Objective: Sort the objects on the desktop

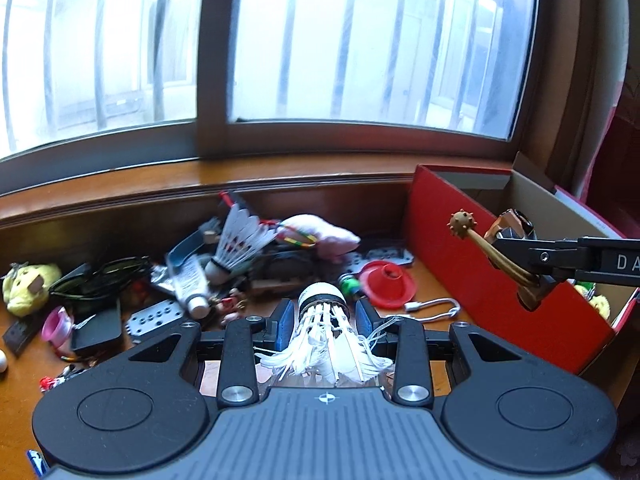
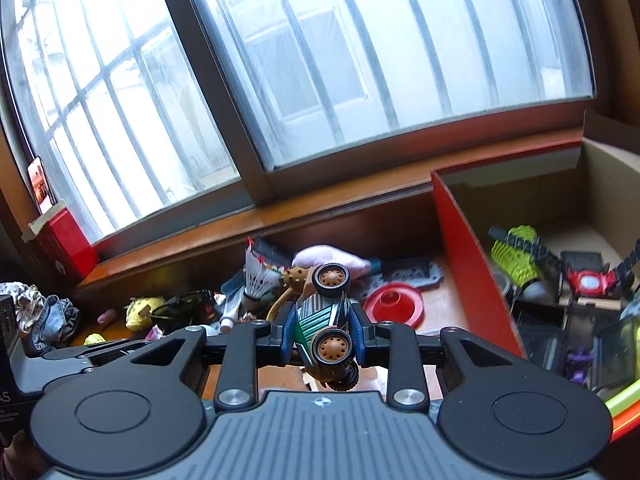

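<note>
My left gripper (image 1: 323, 314) is shut on a white shuttlecock (image 1: 326, 320), cork end pointing forward, held above the wooden desk (image 1: 434, 296). In the right wrist view my right gripper (image 2: 325, 330) is shut on a toy car (image 2: 326, 316) with brown wheels and a spiked brown tail. The same toy car (image 1: 496, 250) shows at the right of the left wrist view, held above the red cardboard box (image 1: 460, 248). Inside the red box (image 2: 464, 248) lie a red watch (image 2: 588, 282) and a yellow-green brush (image 2: 514, 256).
A clutter pile sits under the window sill: a second shuttlecock (image 1: 236, 242), a pink plush (image 1: 320, 236), a red disc (image 1: 386, 282), dark glasses (image 1: 100, 280), a tube (image 1: 190, 284), a yellow plush (image 1: 28, 290) and a padlock (image 1: 434, 306). A red carton (image 2: 66, 242) stands on the sill.
</note>
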Demonstrator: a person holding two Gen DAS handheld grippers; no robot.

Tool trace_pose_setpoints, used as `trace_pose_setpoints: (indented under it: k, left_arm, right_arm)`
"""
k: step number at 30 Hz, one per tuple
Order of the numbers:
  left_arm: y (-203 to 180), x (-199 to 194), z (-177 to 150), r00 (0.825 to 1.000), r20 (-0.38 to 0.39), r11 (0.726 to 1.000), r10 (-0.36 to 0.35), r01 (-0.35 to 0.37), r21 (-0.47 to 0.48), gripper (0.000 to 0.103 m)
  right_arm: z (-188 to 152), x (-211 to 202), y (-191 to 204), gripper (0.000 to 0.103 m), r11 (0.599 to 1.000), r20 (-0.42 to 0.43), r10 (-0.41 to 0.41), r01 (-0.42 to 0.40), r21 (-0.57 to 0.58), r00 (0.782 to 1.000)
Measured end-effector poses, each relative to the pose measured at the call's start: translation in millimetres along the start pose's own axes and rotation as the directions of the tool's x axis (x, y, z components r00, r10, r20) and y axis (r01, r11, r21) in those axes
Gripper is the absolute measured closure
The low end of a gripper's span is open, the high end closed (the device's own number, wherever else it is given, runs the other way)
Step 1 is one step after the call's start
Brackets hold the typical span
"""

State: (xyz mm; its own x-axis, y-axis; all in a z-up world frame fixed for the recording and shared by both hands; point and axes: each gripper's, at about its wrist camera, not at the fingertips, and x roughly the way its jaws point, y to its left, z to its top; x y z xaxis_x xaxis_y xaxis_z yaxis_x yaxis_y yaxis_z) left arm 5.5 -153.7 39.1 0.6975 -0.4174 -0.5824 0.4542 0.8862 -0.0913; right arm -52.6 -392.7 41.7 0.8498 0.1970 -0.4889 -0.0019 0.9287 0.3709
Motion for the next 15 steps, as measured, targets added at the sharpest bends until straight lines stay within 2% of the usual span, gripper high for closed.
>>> trace_pose_setpoints:
  k: [15]
  left_arm:
    - [-48,-7,17,0.998,0.039,0.998,-0.039,0.036,0.058,0.068]
  right_arm:
    - [8,-23,-21,0.073,0.999,0.04,0.031,-0.03,-0.01,0.999]
